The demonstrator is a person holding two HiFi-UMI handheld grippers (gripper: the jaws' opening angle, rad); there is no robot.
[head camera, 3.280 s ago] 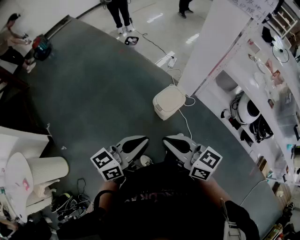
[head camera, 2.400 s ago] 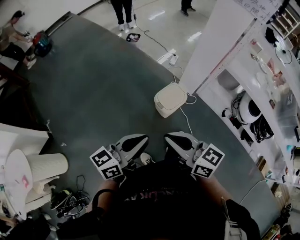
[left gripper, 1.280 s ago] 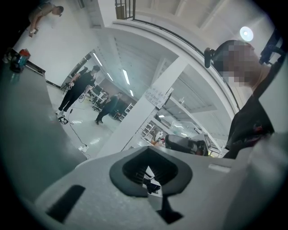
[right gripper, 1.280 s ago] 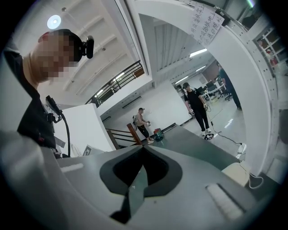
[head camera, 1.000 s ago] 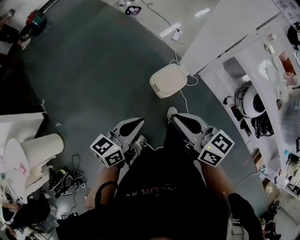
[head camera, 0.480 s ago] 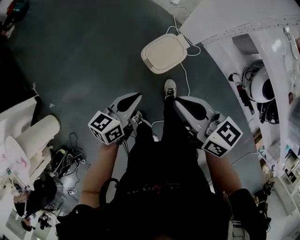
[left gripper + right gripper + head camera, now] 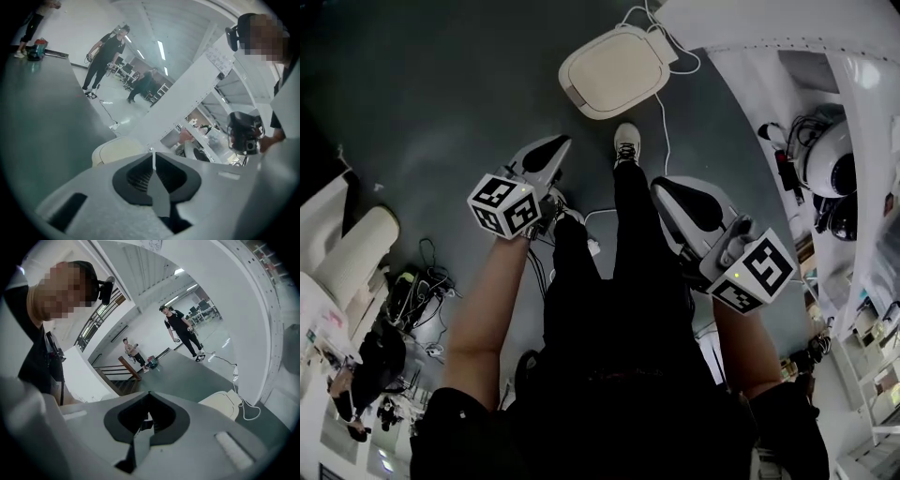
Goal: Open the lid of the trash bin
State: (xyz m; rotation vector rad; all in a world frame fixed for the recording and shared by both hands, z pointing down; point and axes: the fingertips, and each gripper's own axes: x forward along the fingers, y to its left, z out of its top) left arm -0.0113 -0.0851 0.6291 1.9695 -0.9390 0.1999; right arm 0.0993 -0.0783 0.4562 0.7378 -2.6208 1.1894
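Trash bin lid (image 7: 615, 60) seemingly shut; body mostly hidden.

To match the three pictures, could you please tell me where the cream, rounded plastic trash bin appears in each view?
Head view: the cream, rounded plastic trash bin sits top centre.
Left gripper view: the bin peeks out lower left of centre.
Right gripper view: the bin is lower right.
Shared landmark: the white wall panel beside it.

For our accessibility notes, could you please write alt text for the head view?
Seen from above, a person stands on grey floor before a cream trash bin, lid closed, beside white shelving. The left hand-held gripper and right hand-held gripper are shut, empty, short of it.
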